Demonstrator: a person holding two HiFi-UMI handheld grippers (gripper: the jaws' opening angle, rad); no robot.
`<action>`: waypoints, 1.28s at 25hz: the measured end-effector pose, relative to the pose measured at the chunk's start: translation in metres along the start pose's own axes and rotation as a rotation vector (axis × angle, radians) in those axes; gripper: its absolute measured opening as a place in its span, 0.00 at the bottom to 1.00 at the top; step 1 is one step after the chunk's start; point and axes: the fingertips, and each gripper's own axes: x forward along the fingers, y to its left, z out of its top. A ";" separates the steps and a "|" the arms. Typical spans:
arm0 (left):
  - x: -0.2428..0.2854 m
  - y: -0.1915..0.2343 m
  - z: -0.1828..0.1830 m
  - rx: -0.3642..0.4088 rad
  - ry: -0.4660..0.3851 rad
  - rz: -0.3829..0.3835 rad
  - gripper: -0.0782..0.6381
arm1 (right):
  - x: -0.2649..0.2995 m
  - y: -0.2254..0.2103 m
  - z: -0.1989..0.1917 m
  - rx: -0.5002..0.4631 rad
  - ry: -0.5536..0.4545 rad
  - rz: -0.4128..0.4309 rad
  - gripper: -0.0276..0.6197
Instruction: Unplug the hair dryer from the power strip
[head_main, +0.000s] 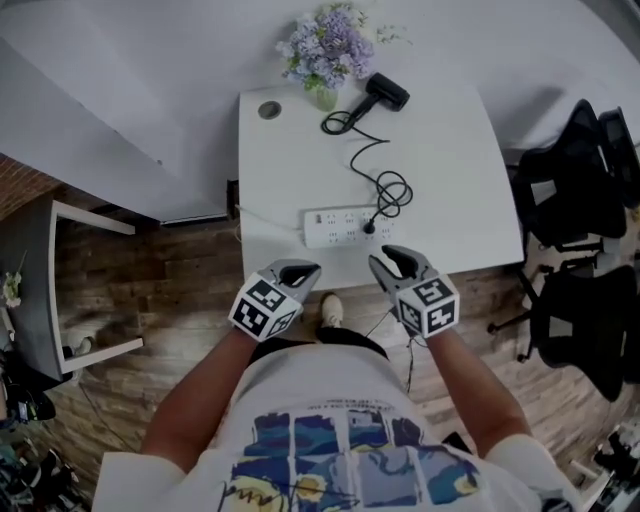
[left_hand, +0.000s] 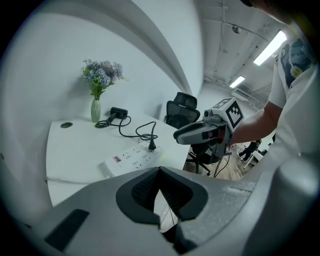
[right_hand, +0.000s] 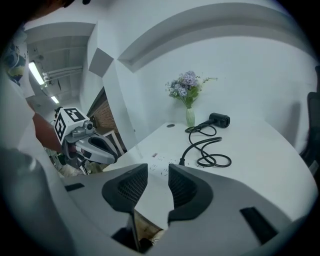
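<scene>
A white power strip (head_main: 340, 227) lies near the front edge of the white table (head_main: 450, 130). A black plug (head_main: 369, 227) sits in the strip's right part. Its coiled cord (head_main: 388, 186) runs back to the black hair dryer (head_main: 386, 92) at the far side. Both grippers hover in front of the table edge, short of the strip. My left gripper (head_main: 303, 270) has its fingertips together, with nothing between them. My right gripper (head_main: 392, 260) is open and empty, just below the plug in the head view. The right gripper view shows the strip (right_hand: 156, 161) and plug (right_hand: 182, 162) beyond the parted jaws.
A vase of purple flowers (head_main: 322, 50) stands at the table's back, next to a round cable hole (head_main: 269, 110). Black office chairs (head_main: 590, 200) stand to the right. A grey side table (head_main: 60, 290) is at the left. The floor is wooden.
</scene>
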 end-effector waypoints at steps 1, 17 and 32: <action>0.005 0.004 0.001 -0.003 0.005 0.007 0.11 | 0.004 -0.005 -0.001 0.001 0.005 0.004 0.24; 0.065 0.059 -0.003 -0.041 0.097 0.072 0.11 | 0.067 -0.055 -0.004 -0.001 0.081 0.056 0.26; 0.082 0.069 -0.014 -0.061 0.134 0.068 0.11 | 0.084 -0.056 -0.008 -0.028 0.102 0.114 0.19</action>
